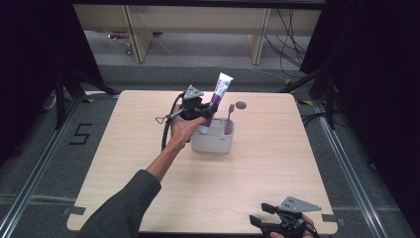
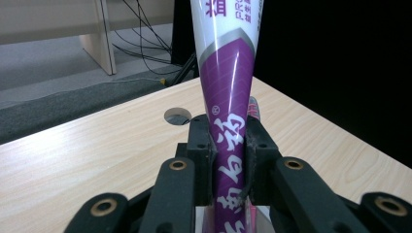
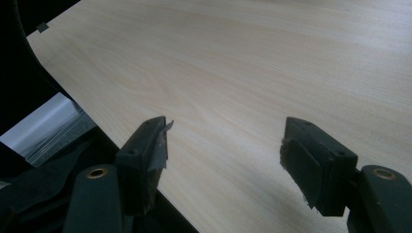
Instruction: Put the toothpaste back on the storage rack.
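Observation:
A purple and white toothpaste tube (image 1: 218,97) stands upright with its lower end in a grey holder box (image 1: 213,139) near the table's middle. My left gripper (image 1: 207,110) is shut on the tube's lower purple part (image 2: 227,141), just above the box. A red toothbrush (image 1: 229,118) stands in the box's right side. Over the table's front right edge my right gripper (image 1: 263,214) is open (image 3: 223,145), with nothing between its fingers.
The light wooden table (image 1: 148,163) has a round cable hole (image 1: 241,105) behind the box. Black curtains flank both sides. Desk legs and cables stand on the floor beyond the far edge. Metal floor rails run along the table's left and right.

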A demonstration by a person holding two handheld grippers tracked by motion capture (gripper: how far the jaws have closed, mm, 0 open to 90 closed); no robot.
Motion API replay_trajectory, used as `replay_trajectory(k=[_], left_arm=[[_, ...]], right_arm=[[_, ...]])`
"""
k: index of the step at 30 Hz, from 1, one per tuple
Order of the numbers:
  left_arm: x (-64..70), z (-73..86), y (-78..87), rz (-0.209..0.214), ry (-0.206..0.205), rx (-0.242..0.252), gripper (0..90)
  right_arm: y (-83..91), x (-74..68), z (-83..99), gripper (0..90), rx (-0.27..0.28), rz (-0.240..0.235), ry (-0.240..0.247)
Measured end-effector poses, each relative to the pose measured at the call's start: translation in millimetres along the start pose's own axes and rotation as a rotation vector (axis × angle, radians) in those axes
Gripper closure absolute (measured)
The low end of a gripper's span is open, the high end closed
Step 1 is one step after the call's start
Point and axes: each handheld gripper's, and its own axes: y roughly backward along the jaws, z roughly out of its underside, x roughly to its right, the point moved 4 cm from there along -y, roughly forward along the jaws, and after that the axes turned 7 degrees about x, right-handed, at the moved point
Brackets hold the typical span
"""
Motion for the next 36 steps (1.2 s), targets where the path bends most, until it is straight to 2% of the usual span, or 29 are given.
replay_trajectory(k=[6, 7, 10, 12, 14, 16, 17, 18, 20, 22, 23, 28, 29, 30, 31, 32, 33, 36], left_arm=[[0.1, 3.0, -4.9, -0.003, 0.004, 0.005, 76.2], [0.1, 3.5, -5.5, -0.002, 0.006, 0.006, 76.1], [0.4, 5.0, -7.7, -0.005, 0.010, 0.008, 76.1], [0.9, 6.4, -9.0, -0.001, 0.010, 0.008, 76.1], [1.0, 7.8, -10.1, -0.002, 0.004, 0.006, 76.1], [0.8, 10.3, -12.1, 0.001, 0.006, 0.013, 76.0], [1.1, 11.8, -12.7, 0.000, 0.010, 0.008, 76.0], [1.4, 12.9, -13.5, 0.000, 0.008, 0.008, 76.0], [1.9, 14.8, -15.1, 0.000, 0.008, 0.004, 76.0], [2.8, 17.3, -17.5, 0.001, 0.007, 0.003, 76.0], [3.4, 18.8, -18.4, 0.001, 0.005, -0.002, 75.9], [3.3, 25.0, -20.4, -0.004, 0.009, -0.017, 75.8], [2.4, 26.8, -21.0, -0.009, 0.008, -0.016, 75.8], [1.7, 28.0, -20.9, -0.014, 0.007, -0.022, 75.7], [1.2, 29.0, -21.0, -0.015, 0.005, -0.024, 75.7], [0.6, 30.1, -20.9, -0.017, 0.003, -0.030, 75.6], [0.5, 31.0, -21.3, -0.015, 0.006, -0.029, 75.5], [0.4, 32.9, -21.1, -0.020, -0.001, -0.044, 75.3]], right_arm=[[0.4, 1.8, -0.2, 34.0, 0.010, 0.002, 0.014], [-0.1, 1.0, -0.2, 34.0, 0.012, -0.011, 0.006], [1.2, 1.7, -0.2, 34.0, 0.008, 0.003, 0.013], [0.2, 1.5, 0.2, 34.0, 0.014, -0.009, 0.005], [3.3, 2.4, -0.3, 34.1, 0.000, 0.015, 0.012], [3.8, 2.2, 0.1, 34.0, -0.002, 0.021, 0.003], [3.6, 0.8, 0.9, 34.1, -0.006, 0.018, -0.021], [3.7, 4.0, 0.7, 34.0, 0.000, 0.021, 0.015], [3.8, 3.9, 0.7, 34.1, 0.000, 0.021, 0.014], [2.2, 2.3, 0.8, 34.1, 0.010, -0.001, -0.006], [1.6, 2.9, 0.8, 34.0, 0.018, -0.002, 0.002], [2.4, 3.9, 0.9, 34.0, 0.020, 0.000, 0.010], [3.2, 3.1, 0.9, 34.1, 0.012, -0.001, -0.002], [3.9, 4.1, 0.7, 34.0, 0.013, 0.014, 0.010], [3.2, 1.0, 1.4, 34.0, 0.017, -0.003, -0.031], [4.6, 1.1, 1.5, 34.1, 0.001, 0.002, -0.031], [3.5, 0.7, 1.5, 34.1, 0.014, -0.003, -0.036], [4.1, 1.1, 1.7, 34.1, 0.005, -0.002, -0.035]])
